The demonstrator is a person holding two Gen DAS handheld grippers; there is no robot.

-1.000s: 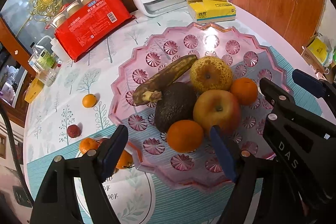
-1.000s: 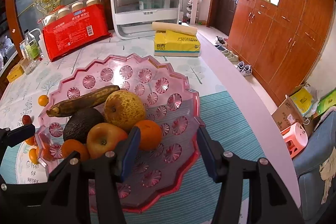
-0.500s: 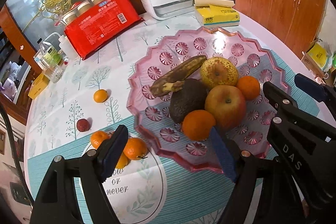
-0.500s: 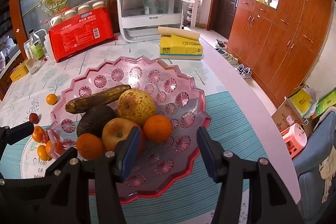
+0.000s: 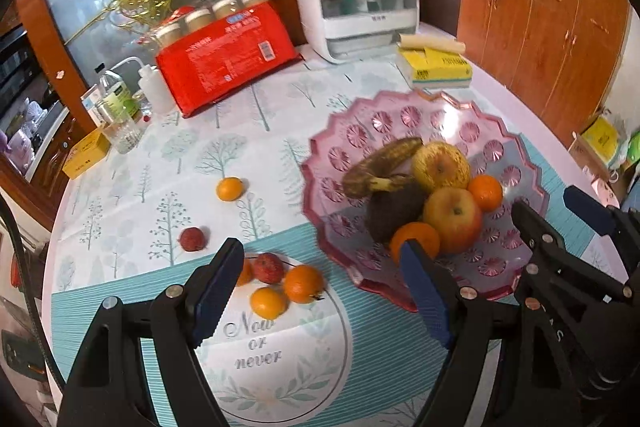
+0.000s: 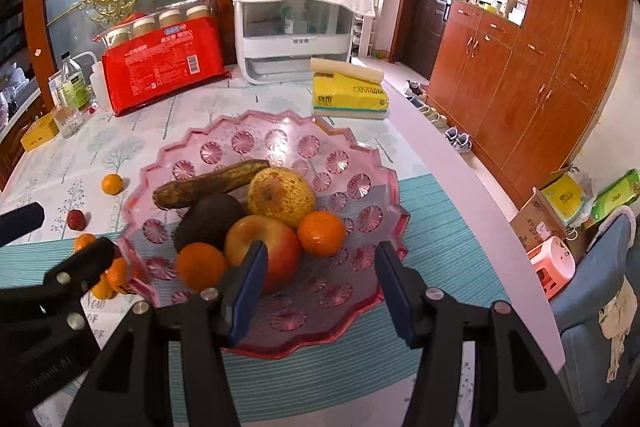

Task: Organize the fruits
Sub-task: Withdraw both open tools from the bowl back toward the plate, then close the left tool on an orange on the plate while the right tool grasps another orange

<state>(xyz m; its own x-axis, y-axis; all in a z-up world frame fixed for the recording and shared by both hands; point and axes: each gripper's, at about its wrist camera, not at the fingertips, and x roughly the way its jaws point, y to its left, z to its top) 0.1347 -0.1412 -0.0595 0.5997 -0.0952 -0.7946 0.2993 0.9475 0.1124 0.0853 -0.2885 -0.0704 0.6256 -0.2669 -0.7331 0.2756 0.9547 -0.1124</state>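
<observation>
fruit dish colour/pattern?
Translucent pink scalloped fruit dish with embossed rosette pattern; clearest in right wrist view.

Both grippers held above the table, jaws apart and empty.

The left gripper point(image 5: 320, 291) tilts steeply downward, its two blue-padded fingers point(image 5: 216, 291) spread wide with nothing between them. The right gripper point(image 6: 318, 287) points down at a similar slant, its jaws parted more narrowly, also gripping nothing. In the left wrist view the right gripper's black frame shows at the right edge; in the right wrist view the left gripper's finger shows at the left edge, so the two sit side by side.
</observation>
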